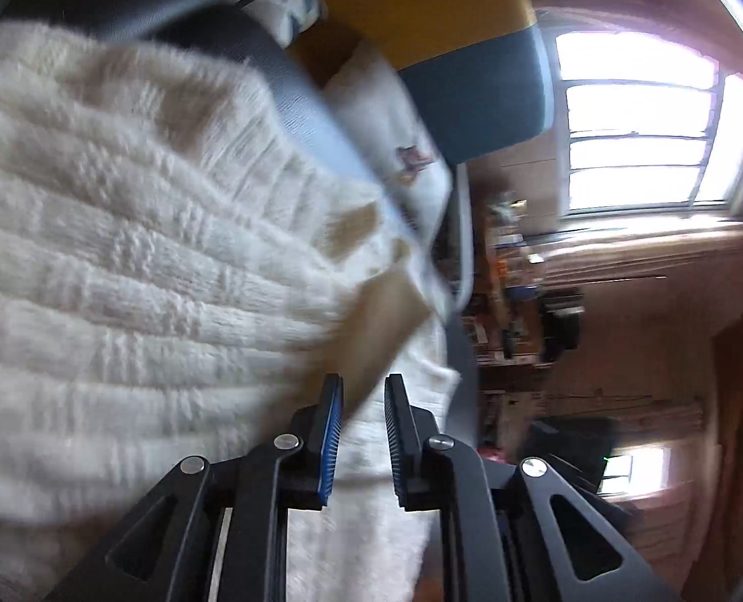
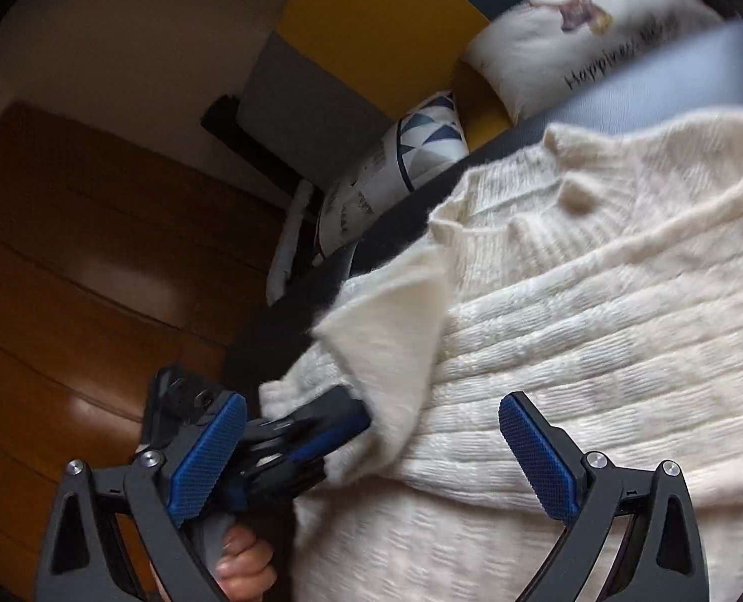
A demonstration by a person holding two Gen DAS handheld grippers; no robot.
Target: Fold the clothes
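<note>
A white cushion with a printed word (image 2: 572, 40) leans beside a cushion with blue triangles (image 2: 411, 160) on a grey and yellow sofa (image 2: 371, 15). Brown wooden floor (image 2: 70, 261) lies below; a bright window (image 1: 637, 125) is behind.

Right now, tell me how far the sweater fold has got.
Early stage. Done: the cream sweater lies spread on the dark sofa seat. In hand: the left gripper has pinched a side flap and lifted it over the body; the right gripper hovers above, jaws wide apart. Left: laying that flap down, then the remaining folds.
</note>
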